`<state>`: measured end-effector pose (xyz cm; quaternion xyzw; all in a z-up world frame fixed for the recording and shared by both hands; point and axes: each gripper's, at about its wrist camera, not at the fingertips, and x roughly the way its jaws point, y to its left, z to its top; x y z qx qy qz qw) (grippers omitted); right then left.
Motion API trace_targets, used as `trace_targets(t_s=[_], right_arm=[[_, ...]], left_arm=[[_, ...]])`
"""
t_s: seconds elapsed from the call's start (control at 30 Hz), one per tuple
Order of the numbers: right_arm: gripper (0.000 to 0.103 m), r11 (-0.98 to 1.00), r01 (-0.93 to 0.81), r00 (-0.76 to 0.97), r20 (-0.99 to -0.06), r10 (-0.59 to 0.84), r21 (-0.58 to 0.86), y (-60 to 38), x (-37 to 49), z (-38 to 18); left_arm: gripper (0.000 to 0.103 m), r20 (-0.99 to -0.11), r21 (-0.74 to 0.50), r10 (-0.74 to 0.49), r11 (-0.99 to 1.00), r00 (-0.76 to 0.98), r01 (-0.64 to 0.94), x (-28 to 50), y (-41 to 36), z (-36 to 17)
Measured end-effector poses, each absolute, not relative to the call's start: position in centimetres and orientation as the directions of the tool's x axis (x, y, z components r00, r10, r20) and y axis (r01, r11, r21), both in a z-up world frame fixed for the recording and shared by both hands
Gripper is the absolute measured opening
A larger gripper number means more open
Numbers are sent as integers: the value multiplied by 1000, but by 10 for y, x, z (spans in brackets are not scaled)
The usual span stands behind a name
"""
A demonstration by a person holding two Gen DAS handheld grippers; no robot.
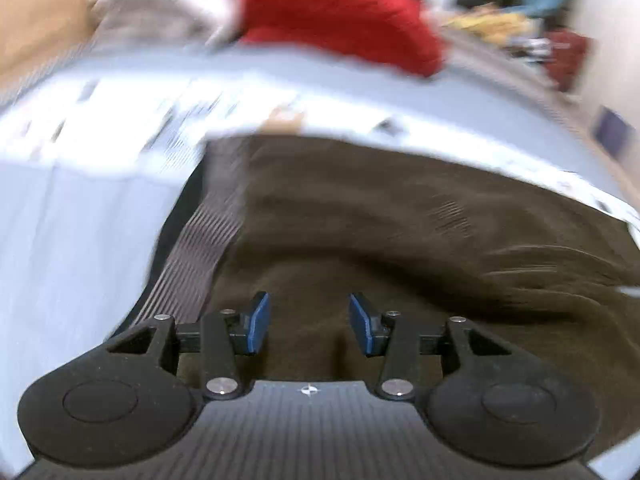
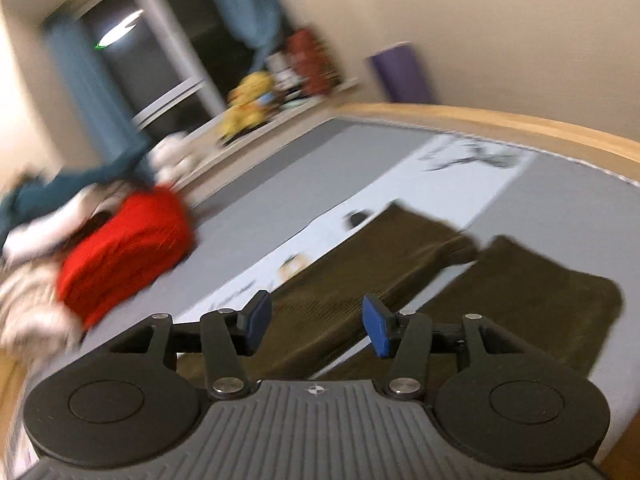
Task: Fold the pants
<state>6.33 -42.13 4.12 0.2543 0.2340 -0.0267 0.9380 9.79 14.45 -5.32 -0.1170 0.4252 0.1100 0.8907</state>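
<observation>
Dark brown pants (image 1: 400, 232) lie spread on a pale grey-blue bed cover (image 1: 72, 232). Their ribbed waistband (image 1: 204, 240) runs along the left edge in the left wrist view. My left gripper (image 1: 309, 322) is open and empty, just above the pants' upper part. In the right wrist view the pants' two legs (image 2: 380, 256) stretch away side by side towards the foot of the bed. My right gripper (image 2: 316, 326) is open and empty, above the near end of the legs.
A red folded garment (image 2: 128, 248) and a heap of white and teal clothes (image 2: 48, 200) lie at the left on the bed. A wooden bed edge (image 2: 520, 124) runs along the far side. A window and cluttered shelf (image 2: 256, 104) stand behind.
</observation>
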Motion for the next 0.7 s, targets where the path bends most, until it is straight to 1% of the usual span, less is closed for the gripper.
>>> trace_targets(t_s=[0.03,0.07,0.1,0.17,0.23,0.37,0.47,0.63,0.7], right_arm=[[53,877,152,886,-456,84,456,-412,63,37],[53,878,143,881,-462,97,456,-403,61,32],[53,869,146,878,-467,106,473,-398,61,31],[53,866,148,902,-424,80,479,-389,58,36],[53,874,184,897,-440,38,451,-380,62,35],[53,893,172,887,-460,43,416,-372,73,31],[53,892,188,881,-471,32,411,-377,78,25],[53,861,228,879,-476,19,455,-386,79,15],[53,849,238,880,-475,18,472,-389,77,14]], left_arm=[[55,-833,-135,86,927,547,-350,103,154,-65],[55,-865,-184,48,896,499,-405,104,165,-77],[57,-854,-212,40,884,519,-417,103,170,-76],[57,-852,-197,54,889,521,-414,104,167,-71],[57,-827,-192,72,896,558,-400,101,159,-66],[58,-784,-161,79,932,616,-325,97,140,-59],[61,-760,-118,94,953,642,-279,101,129,-56],[63,-760,-67,123,962,638,-265,107,124,-60],[66,-761,-53,131,964,635,-262,107,123,-62]])
